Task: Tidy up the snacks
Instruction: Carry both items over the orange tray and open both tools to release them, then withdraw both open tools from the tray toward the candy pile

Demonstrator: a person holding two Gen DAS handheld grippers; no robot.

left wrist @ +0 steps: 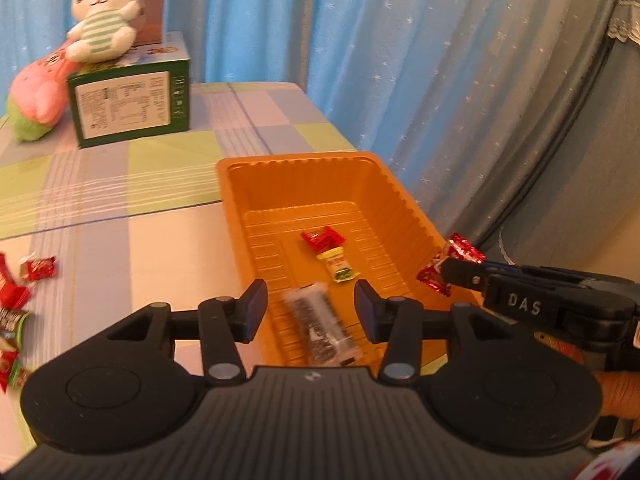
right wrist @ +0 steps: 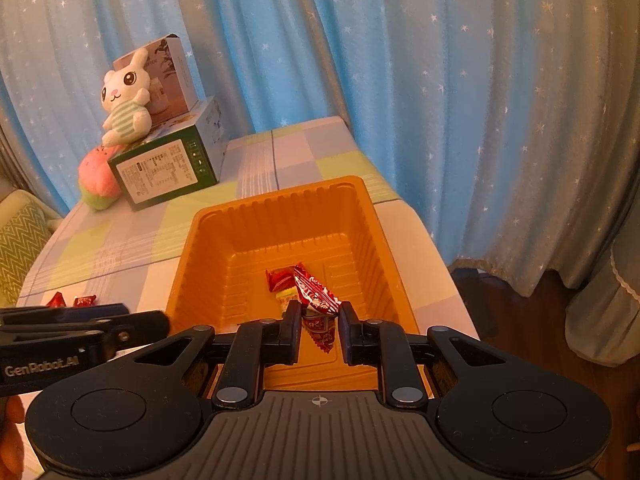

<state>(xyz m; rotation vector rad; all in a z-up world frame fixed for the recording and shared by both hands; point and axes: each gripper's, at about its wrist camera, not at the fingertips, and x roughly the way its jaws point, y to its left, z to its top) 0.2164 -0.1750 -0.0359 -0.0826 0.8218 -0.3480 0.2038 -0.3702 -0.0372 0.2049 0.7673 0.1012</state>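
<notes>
An orange plastic tray [left wrist: 404,200] [right wrist: 360,208] sits on the table. In it lie a red candy [left wrist: 322,238] [right wrist: 280,279] and a yellow-green packet [left wrist: 338,266] [right wrist: 286,294]. My left gripper [left wrist: 310,312] is open above the tray's near end; a blurred black-and-white snack bar [left wrist: 320,324] is below its fingers, loose in the tray. My right gripper [right wrist: 319,322] [left wrist: 450,270] is shut on a red foil candy [right wrist: 318,308] [left wrist: 460,248], held over the tray's near right rim.
Several red and green snacks [left wrist: 24,292] [right wrist: 84,301] lie on the checked tablecloth left of the tray. A green box [left wrist: 132,106] [right wrist: 168,170], a rabbit plush [left wrist: 104,12] [right wrist: 126,98] and a pink plush [left wrist: 38,96] stand at the back. Blue curtains hang behind.
</notes>
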